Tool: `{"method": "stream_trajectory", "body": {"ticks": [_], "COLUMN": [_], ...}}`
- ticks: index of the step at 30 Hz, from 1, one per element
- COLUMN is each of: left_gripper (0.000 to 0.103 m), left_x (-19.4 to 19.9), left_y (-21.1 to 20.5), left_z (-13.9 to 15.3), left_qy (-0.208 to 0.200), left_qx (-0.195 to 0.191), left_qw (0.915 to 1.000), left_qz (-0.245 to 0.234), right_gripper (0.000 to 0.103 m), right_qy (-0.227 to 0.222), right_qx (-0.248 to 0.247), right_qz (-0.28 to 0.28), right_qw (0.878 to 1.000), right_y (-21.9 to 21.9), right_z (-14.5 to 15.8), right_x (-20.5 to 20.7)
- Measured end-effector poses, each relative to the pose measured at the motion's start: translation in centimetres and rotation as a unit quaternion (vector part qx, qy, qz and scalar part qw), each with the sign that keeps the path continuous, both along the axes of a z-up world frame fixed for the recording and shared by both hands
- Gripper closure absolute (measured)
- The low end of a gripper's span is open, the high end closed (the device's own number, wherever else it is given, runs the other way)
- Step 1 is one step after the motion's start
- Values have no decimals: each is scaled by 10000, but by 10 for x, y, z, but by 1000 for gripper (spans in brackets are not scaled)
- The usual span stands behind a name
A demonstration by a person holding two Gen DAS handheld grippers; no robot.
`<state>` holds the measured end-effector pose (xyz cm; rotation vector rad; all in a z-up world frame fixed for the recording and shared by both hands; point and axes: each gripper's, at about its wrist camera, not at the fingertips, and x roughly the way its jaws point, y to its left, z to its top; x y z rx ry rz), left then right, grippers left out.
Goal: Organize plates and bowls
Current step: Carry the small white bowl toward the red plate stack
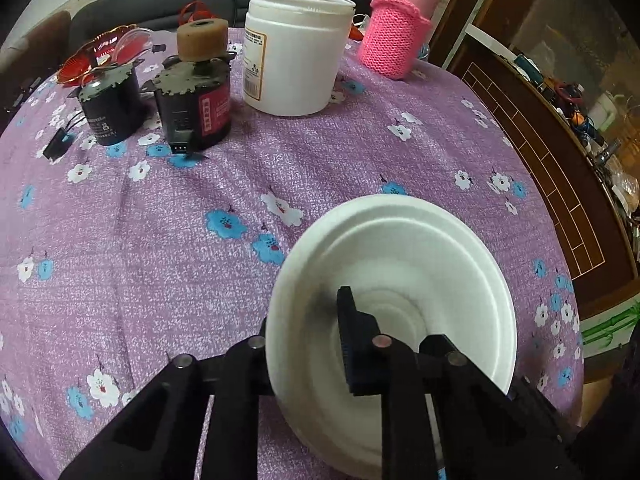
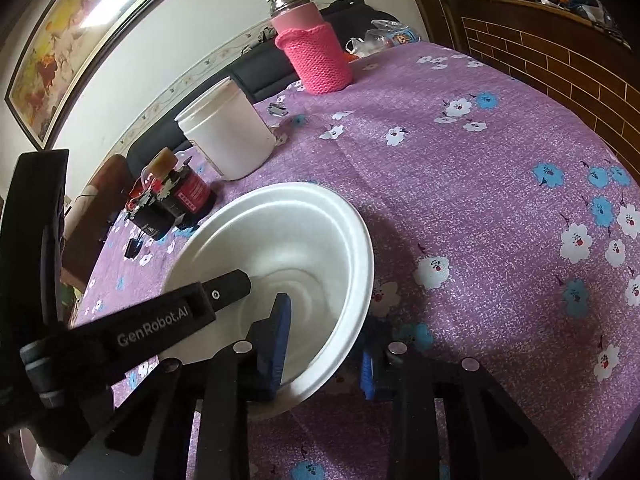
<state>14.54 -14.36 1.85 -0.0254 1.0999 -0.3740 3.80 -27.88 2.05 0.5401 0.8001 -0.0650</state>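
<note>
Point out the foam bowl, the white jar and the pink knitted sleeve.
foam bowl [image 1: 420, 248], left wrist view, inner wall.
white jar [image 1: 296, 52], left wrist view, front side.
pink knitted sleeve [image 2: 320, 60], right wrist view, knitted front.
</note>
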Motion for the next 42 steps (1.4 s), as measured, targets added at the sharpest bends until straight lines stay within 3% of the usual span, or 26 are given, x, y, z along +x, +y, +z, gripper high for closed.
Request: {"method": "stream_trajectory", "body": {"ticks": [12,29,42], "left_gripper": [93,93,93], "left_x": [-30,-86,-104], "left_y": [21,63,71], "left_z": [26,63,71], "left_qy": [-772,-1908,-2125], "left_qx": [324,1143,1298], "left_qw": [9965,9745,9679], "left_qz": [18,292,339], "right_gripper": [78,80,80], "right_qy": [-171,-631,-757], "right_qx": [52,130,176], "right_qz": [274,1123,1274], "right_qw": [9995,9916,9888], "right_y": [13,64,74], "right_z": [7,24,29], "right_x": [-4,-18,-27]}}
